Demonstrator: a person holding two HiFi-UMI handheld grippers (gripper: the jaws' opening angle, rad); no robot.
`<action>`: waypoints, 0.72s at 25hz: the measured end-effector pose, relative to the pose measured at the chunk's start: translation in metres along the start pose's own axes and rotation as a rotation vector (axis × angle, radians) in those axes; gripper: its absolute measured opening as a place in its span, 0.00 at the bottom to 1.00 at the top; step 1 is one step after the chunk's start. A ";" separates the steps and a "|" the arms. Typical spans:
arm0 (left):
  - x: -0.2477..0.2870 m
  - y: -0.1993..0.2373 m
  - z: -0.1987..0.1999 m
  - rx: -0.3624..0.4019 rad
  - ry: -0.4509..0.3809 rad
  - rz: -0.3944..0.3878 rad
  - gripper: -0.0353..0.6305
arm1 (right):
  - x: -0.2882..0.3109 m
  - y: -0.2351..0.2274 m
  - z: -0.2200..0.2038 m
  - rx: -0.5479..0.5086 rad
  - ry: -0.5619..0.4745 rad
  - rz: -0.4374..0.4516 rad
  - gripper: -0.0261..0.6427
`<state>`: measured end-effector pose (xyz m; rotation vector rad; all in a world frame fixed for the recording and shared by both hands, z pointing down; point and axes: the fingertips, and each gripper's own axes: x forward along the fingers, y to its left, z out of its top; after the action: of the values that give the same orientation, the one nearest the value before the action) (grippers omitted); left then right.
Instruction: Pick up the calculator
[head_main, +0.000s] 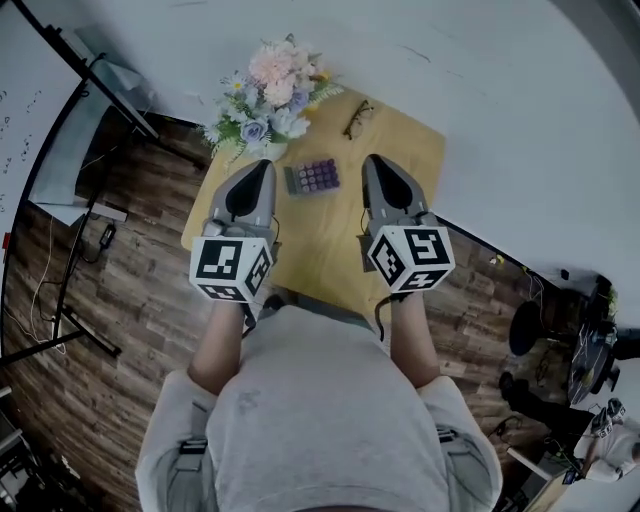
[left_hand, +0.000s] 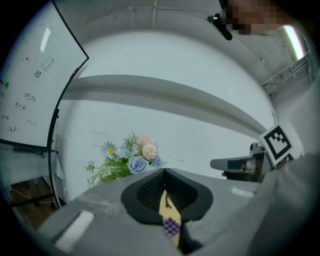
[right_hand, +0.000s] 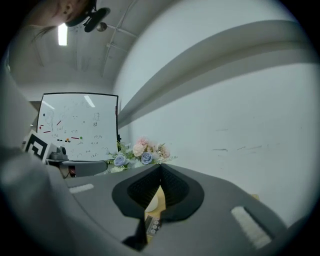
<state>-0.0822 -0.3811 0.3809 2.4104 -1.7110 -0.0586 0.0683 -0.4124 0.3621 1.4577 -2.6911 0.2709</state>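
Note:
The calculator, dark with purple keys, lies on the small wooden table between my two grippers. My left gripper hangs just left of it with its jaws shut and empty. My right gripper hangs just right of it, also shut and empty. In the left gripper view a sliver of the calculator shows through the slit below the closed left gripper. In the right gripper view the calculator shows below the closed right gripper.
A bouquet of flowers stands at the table's far left corner, with its white vase partly seen. A pair of glasses lies at the far edge. A whiteboard on a stand is to the left. Wooden floor surrounds the table.

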 end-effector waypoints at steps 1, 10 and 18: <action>0.004 0.002 -0.007 -0.010 0.018 0.011 0.06 | 0.007 -0.003 -0.006 0.009 0.022 0.013 0.04; 0.032 0.020 -0.077 -0.094 0.195 0.125 0.06 | 0.052 -0.029 -0.072 0.073 0.237 0.105 0.04; 0.043 0.029 -0.131 -0.152 0.323 0.198 0.06 | 0.067 -0.048 -0.132 0.134 0.383 0.131 0.04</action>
<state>-0.0769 -0.4137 0.5174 2.0042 -1.7125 0.2085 0.0686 -0.4687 0.5073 1.1187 -2.4924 0.6754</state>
